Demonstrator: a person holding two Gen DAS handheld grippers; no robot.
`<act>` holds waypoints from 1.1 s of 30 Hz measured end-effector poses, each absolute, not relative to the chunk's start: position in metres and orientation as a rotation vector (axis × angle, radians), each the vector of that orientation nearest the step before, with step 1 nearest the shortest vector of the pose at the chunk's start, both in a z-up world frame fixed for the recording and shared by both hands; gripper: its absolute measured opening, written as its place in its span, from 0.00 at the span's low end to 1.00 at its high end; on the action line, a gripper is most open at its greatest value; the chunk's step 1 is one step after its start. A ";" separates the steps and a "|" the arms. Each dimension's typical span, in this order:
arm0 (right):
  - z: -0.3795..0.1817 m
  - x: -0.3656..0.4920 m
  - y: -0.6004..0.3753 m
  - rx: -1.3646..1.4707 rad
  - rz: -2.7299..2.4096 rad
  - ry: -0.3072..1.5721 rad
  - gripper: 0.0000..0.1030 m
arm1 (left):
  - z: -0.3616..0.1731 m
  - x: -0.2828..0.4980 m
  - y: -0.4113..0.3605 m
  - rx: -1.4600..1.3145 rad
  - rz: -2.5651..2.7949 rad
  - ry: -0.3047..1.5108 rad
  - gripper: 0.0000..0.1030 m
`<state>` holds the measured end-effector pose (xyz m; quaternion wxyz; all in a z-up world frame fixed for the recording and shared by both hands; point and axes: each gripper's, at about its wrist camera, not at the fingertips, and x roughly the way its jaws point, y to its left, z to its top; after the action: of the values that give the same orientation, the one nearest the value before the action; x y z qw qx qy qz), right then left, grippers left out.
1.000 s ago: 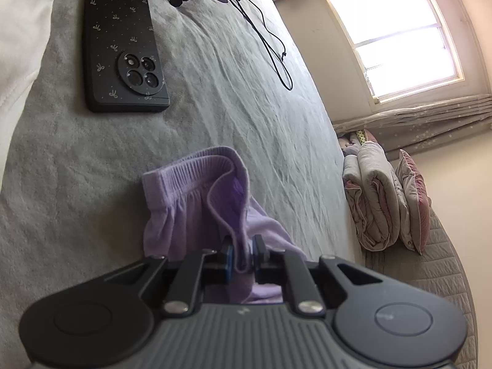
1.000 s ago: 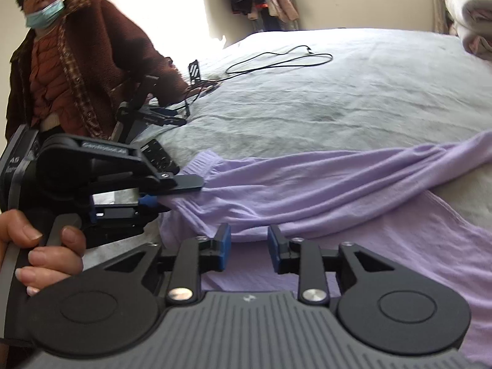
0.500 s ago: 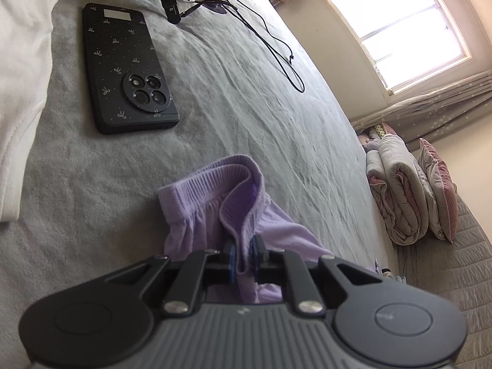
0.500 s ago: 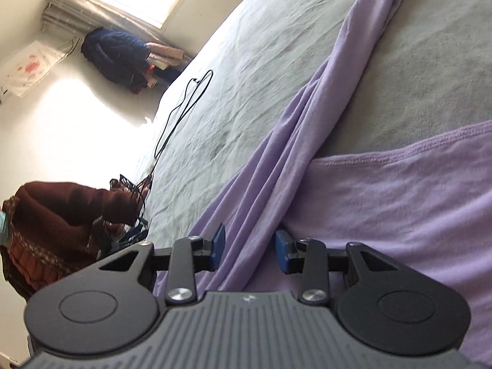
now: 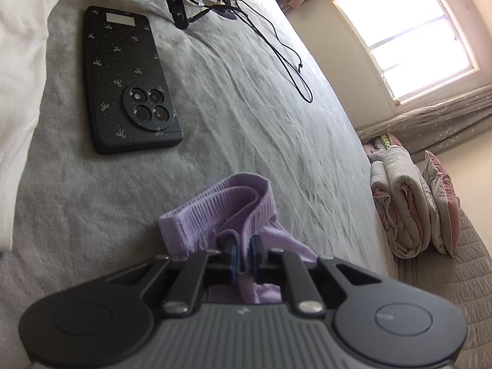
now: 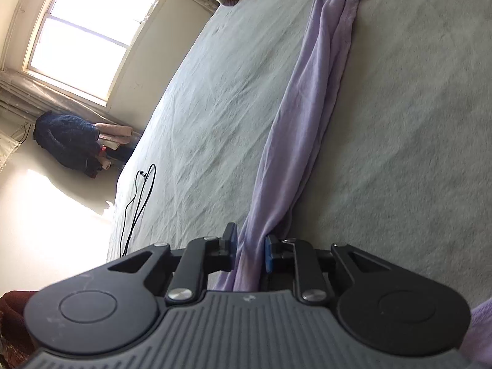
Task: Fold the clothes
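The left gripper (image 5: 243, 253) pinches the lilac trousers' (image 6: 295, 141) waistband (image 5: 215, 212); the right gripper (image 6: 249, 250) (part-open) straddles a leg, needing closure.

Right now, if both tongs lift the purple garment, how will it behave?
Likely floppy: the purple garment lies in a long, creased rope across the bed. Probably light and thin, bunching between the left tongs. The free length would likely sag and drag.

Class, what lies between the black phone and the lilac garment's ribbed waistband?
Only bare grey bedsheet separates the black phone from the ribbed waistband, shown in the left wrist view.
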<state>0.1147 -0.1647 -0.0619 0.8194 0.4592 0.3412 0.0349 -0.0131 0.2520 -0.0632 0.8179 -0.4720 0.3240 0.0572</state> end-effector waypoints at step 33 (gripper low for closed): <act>0.001 -0.013 -0.155 0.372 0.208 0.450 0.07 | -0.055 -0.036 0.296 -1.017 -0.114 0.669 0.07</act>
<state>-0.0132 -0.1555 0.0009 0.9523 0.1830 0.2216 0.1024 -0.0356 0.2956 -0.0552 0.8188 -0.4776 0.3141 -0.0535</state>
